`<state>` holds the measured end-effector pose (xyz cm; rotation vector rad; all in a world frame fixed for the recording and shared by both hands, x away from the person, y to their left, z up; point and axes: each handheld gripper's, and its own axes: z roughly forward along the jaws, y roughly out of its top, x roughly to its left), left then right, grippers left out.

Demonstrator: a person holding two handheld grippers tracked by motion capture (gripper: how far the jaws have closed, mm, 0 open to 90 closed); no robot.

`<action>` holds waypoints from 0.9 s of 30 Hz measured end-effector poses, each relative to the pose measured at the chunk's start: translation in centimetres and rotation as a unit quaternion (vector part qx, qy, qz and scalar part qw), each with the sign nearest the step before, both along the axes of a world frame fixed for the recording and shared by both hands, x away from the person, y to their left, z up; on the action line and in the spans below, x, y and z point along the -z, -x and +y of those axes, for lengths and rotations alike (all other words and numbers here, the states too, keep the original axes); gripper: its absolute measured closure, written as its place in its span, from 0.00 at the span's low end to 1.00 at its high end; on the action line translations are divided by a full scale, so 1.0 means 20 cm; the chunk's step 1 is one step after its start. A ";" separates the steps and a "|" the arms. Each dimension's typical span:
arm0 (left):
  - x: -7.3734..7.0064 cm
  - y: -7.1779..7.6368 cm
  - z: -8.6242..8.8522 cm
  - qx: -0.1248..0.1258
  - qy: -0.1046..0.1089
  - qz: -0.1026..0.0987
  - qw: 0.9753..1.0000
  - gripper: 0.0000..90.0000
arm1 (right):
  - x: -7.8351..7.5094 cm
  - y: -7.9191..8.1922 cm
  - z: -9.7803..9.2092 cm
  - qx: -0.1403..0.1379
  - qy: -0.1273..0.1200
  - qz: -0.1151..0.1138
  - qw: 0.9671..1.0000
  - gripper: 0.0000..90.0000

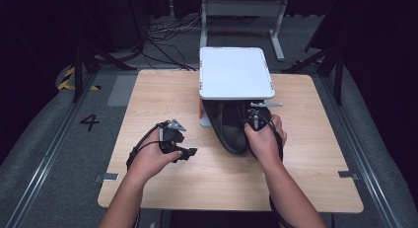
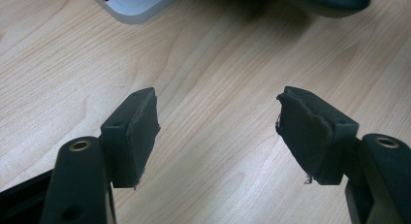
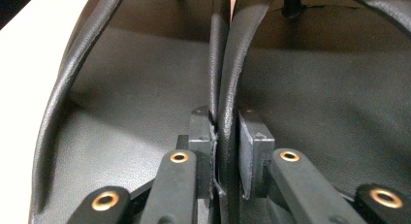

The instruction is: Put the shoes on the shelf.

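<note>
A pair of black leather shoes (image 1: 229, 132) lies on the wooden table (image 1: 296, 173), toes under a white shelf (image 1: 235, 72). My right gripper (image 1: 256, 120) sits at the heel end of the shoes. In the right gripper view, the right gripper (image 3: 225, 120) is shut on the two touching inner rims, one of the left shoe (image 3: 131, 88) and one of the right shoe (image 3: 329, 88). My left gripper (image 1: 190, 151) hovers left of the shoes. In its own view, the left gripper (image 2: 218, 105) is open over bare wood, nothing between its pads.
The white shelf stands on legs at the table's far middle, and its grey base corner (image 2: 135, 3) with an orange mark shows near a shoe's edge (image 2: 329, 1). A white surface (image 3: 24, 88) lies close to the left shoe. Dark floor, cables and stands surround the table.
</note>
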<state>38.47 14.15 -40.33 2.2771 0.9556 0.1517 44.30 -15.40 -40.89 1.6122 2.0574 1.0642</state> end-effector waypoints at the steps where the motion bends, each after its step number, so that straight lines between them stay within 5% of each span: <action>1: 0.00 0.00 0.00 0.000 0.000 0.000 1.000 0.35 | 0.00 0.00 0.00 0.000 0.000 0.000 1.000 0.87; 10: 0.02 -0.02 0.00 -0.004 0.003 0.007 1.000 0.35 | 0.11 -0.07 0.06 0.001 0.016 0.018 1.000 0.86; 16: 0.02 -0.02 0.00 -0.002 0.002 0.009 1.000 0.34 | 0.15 -0.06 0.04 -0.015 -0.002 -0.007 1.000 0.68; 20: 0.03 -0.03 -0.01 -0.006 -0.003 0.018 1.000 0.34 | 0.11 -0.03 0.01 -0.037 -0.003 -0.023 0.999 0.51; 27: 0.01 -0.03 -0.06 -0.001 -0.016 0.023 1.000 0.33 | -0.02 0.09 -0.11 -0.081 0.019 -0.065 0.994 0.46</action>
